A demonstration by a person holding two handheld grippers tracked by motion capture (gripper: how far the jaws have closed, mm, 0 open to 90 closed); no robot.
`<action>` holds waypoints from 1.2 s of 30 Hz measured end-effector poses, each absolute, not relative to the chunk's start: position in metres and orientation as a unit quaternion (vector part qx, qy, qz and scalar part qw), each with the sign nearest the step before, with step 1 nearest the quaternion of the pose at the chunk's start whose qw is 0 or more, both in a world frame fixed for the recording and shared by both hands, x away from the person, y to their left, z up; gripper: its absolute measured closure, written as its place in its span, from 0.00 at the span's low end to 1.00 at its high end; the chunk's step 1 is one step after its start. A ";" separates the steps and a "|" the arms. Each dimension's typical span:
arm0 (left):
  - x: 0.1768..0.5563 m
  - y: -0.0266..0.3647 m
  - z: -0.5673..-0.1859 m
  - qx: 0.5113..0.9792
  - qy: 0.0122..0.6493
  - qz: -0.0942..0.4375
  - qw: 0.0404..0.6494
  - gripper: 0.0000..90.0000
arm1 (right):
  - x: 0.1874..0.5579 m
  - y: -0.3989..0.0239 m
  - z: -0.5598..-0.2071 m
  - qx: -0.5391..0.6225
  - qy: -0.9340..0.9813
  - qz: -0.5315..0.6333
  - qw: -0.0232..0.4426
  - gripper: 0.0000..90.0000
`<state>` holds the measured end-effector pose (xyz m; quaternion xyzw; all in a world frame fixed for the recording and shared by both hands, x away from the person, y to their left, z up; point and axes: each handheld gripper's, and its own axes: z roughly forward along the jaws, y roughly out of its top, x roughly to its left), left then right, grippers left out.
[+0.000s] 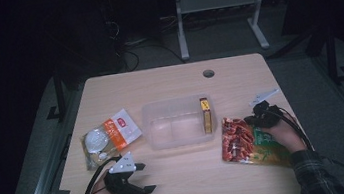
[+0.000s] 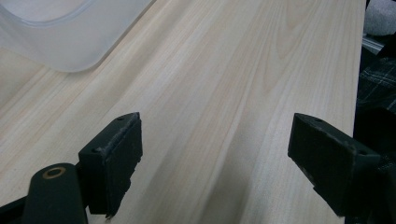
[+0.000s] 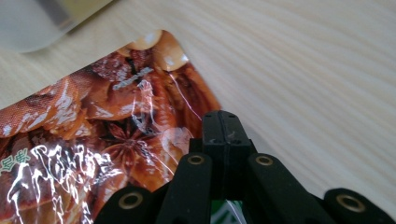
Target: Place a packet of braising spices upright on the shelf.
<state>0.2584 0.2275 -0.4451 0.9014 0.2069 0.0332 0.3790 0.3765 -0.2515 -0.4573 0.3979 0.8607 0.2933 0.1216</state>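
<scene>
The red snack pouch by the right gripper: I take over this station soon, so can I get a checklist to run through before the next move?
1. Right gripper jaws shut: ok, pressed together.
2. Grip on red snack pouch: cannot tell; the jaw tips sit at its edge, with any pinch hidden.
3. Clear plastic bin has room: ok, just a yellow box at one end.
4. Left gripper free: ok, jaws wide over bare table.
5. White-and-orange packet out of the way: ok, on the bin's far side.
</scene>
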 end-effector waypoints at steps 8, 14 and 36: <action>0.259 0.228 -0.446 0.901 0.210 0.030 0.379 0.19 | 0.367 -0.237 -0.459 0.370 0.873 0.304 0.094 1.00; 0.259 0.226 -0.447 0.903 0.206 0.029 0.375 0.19 | 0.370 -0.235 -0.459 0.370 0.872 0.293 0.133 1.00; 0.258 0.224 -0.448 0.906 0.201 0.024 0.373 0.19 | 0.353 -0.220 -0.460 0.325 0.891 0.308 0.075 1.00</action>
